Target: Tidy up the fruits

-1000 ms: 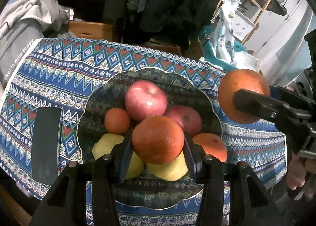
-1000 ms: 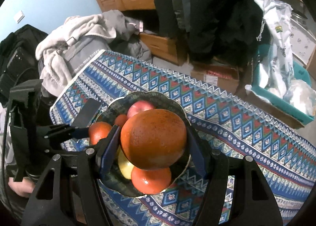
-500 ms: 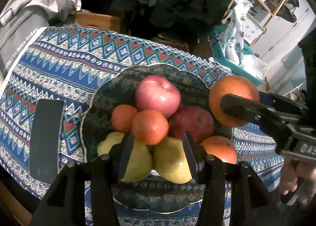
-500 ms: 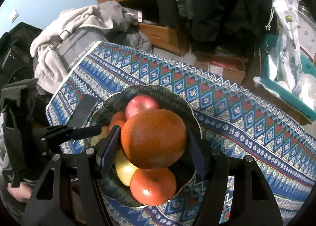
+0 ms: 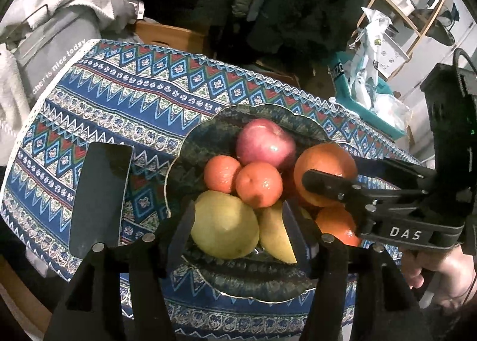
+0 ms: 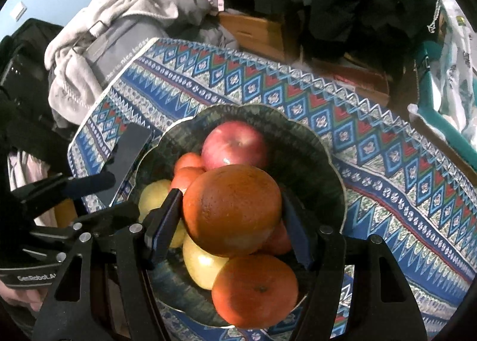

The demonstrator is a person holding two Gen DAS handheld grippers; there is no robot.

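Gripping a large orange between its two pads, the right gripper holds the fruit just above the heaped fruit in a dark scalloped bowl; its jaws are starting to part, though the pads still touch the orange's sides. The left gripper has nothing in its grasp: its jaws are opening, standing apart over two yellow pears at the near side of the bowl. Behind the pears sit two small mandarins, and behind those a red apple. Another orange rests at the bowl's near right edge, directly under the held one. The bowl stands on a blue zigzag-patterned tablecloth. A black phone lies flat on the cloth to the bowl's left. Beyond the table are a grey bag draped with a pale towel and dark hanging clothes.
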